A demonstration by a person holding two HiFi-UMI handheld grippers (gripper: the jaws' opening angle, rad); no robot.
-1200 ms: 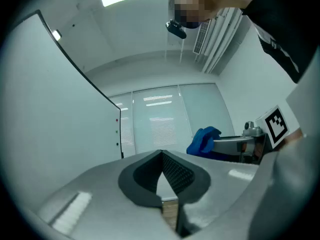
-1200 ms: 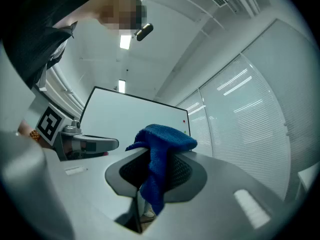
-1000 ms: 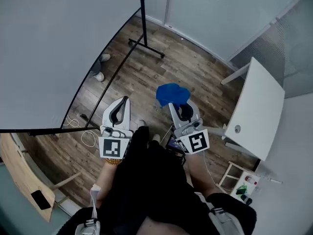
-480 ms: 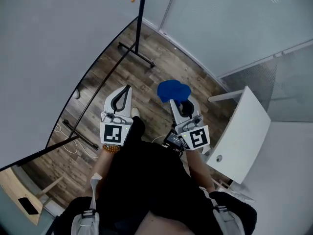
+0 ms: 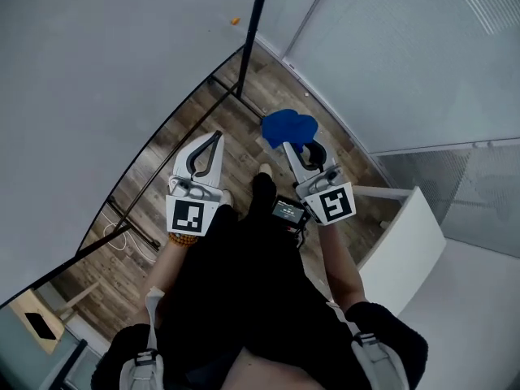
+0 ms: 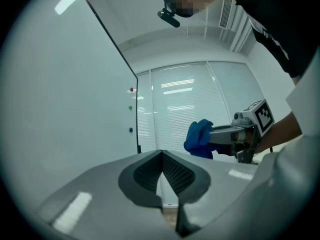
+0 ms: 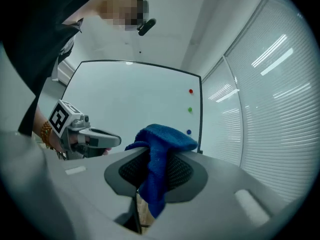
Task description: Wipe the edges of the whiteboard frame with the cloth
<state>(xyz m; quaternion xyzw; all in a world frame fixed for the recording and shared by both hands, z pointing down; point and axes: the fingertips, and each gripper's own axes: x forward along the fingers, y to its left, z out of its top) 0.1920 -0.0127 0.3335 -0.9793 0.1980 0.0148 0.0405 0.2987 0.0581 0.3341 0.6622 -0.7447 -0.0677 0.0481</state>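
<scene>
Blue cloth — in right gripper

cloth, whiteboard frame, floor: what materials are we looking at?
Cloth: blue with a nubby pile, hangs limp; likely microfibre or terry.
Whiteboard frame: thin, straight, dark matte strip; painted metal or plastic, can't tell which.
Floor: brown planks with visible grain and low sheen; wood or wood-look laminate.
</scene>
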